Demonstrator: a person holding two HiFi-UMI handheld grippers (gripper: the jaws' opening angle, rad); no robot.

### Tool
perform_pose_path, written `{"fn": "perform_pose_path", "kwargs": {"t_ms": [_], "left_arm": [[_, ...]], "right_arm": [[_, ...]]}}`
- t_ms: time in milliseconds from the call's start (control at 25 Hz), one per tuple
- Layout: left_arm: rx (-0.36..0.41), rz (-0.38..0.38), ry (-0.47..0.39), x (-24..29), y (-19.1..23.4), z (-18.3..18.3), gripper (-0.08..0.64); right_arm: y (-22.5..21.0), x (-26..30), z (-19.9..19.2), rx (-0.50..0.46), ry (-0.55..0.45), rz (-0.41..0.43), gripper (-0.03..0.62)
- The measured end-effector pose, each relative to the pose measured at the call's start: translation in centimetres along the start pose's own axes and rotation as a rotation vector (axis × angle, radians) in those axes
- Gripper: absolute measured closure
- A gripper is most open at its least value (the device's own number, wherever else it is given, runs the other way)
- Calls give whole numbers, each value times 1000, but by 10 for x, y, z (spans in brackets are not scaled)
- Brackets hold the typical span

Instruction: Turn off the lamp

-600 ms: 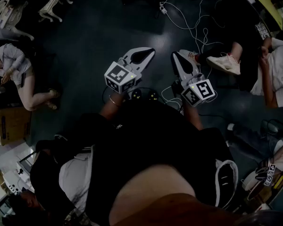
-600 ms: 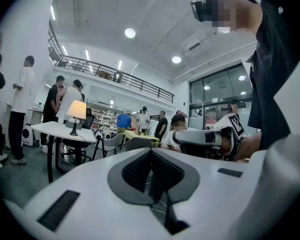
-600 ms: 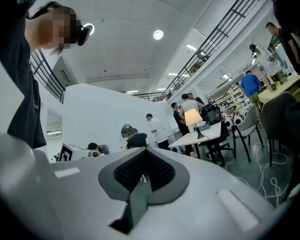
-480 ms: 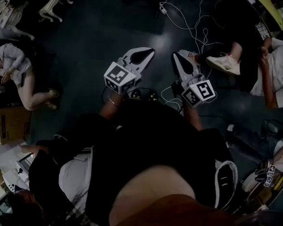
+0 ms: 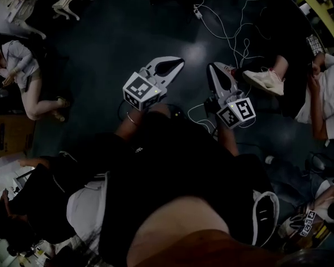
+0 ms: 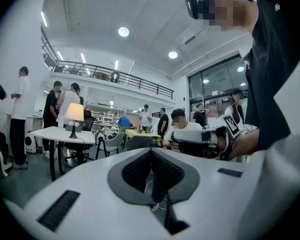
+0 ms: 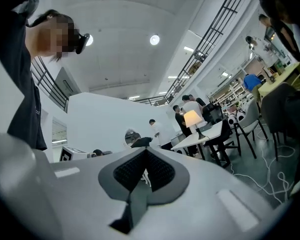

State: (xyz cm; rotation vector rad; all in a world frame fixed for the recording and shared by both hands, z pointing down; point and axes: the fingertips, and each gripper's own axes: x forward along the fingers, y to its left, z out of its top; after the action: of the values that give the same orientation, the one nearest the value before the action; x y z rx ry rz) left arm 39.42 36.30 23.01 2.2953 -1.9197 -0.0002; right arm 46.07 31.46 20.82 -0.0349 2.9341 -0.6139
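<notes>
1 small table lamp with a cream shade and thin dark stem is glowing on 1 white table, well apart from both grippers. It is looking light and tippy, so a gentle touch at its switch, which cannot be made out, seems wise. The 2 grippers, left gripper and right gripper, are gripping nothing, fingers pressed together.

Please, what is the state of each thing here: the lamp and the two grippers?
Lamp: on, shade glowing, standing upright on the white table.
Left gripper: shut, nothing between its jaws, well away from the lamp.
Right gripper: shut, nothing between its jaws, well away from the lamp.
</notes>
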Motion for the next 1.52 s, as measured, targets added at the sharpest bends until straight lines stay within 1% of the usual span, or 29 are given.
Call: {"fn": "perform_pose_path", "kwargs": {"t_ms": [120, 280, 560, 720, 960, 1120, 1280, 1520], "left_arm": [[7, 28, 1, -9, 3, 2, 552], [-25, 83, -5, -18, 27, 9, 552], [-38, 95, -30, -17, 59, 16, 552], [-31, 86, -36, -24, 82, 19, 552], [-19, 69, -51, -41, 135, 24, 552], [-21, 30, -46, -49, 165, 26, 552], [-7, -3, -44, -54, 197, 25, 552], [-16, -21, -47, -65, 252, 33, 552]], "right_arm": [[4, 4, -2, 17, -6, 26, 592], [11, 22, -3, 13, 8, 61, 592], [5, 44, 2, 8, 12, 52, 592], [6, 70, 1, -12, 5, 39, 592], [14, 122, -8, -18, -11, 10, 592], [20, 155, -16, 1, -24, -29, 592], [20, 186, -25, -25, -24, -58, 592], [21, 243, -31, -28, -33, -79, 592]]}}
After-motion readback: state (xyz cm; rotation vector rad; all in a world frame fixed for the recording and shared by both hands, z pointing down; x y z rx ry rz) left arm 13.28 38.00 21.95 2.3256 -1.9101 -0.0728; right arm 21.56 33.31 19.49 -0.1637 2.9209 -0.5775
